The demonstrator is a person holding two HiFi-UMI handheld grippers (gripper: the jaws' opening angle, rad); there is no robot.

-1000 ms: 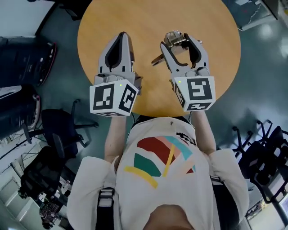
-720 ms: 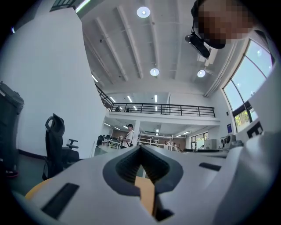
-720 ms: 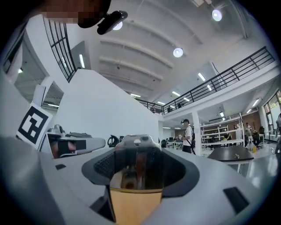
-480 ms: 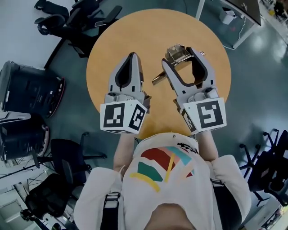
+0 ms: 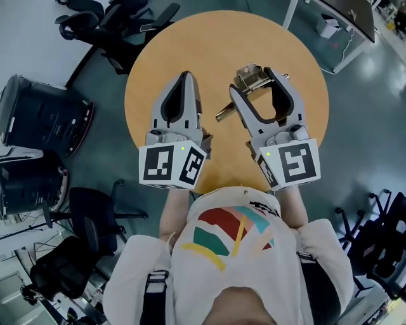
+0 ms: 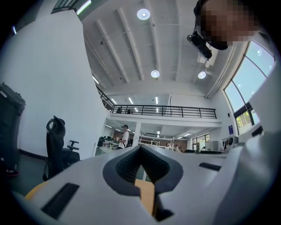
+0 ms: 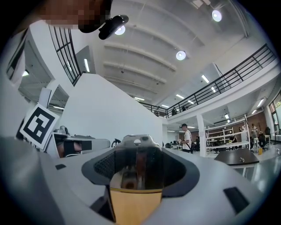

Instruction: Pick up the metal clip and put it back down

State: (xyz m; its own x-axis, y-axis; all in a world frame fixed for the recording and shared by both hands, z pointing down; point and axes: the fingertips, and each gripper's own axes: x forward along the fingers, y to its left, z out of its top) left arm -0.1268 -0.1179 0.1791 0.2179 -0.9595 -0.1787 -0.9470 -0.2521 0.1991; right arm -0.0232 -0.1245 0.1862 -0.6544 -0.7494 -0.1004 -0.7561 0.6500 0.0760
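hardly shifted: right claw (image 5: 258, 73) pinches metal clip (image 5: 248, 79), handle (image 5: 222, 114) slanting down-left.

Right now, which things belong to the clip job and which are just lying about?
Job: clip; right hand-held gripper, shut on it; table.
Lying about: left hand-held gripper, shut, empty; chairs; black case.

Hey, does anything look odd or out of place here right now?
Nothing is spilled or damaged. The only unusual thing is the metal clip, pinched at the tips of the right gripper over the round table. One handle juts sideways toward the left gripper, which is shut and empty.
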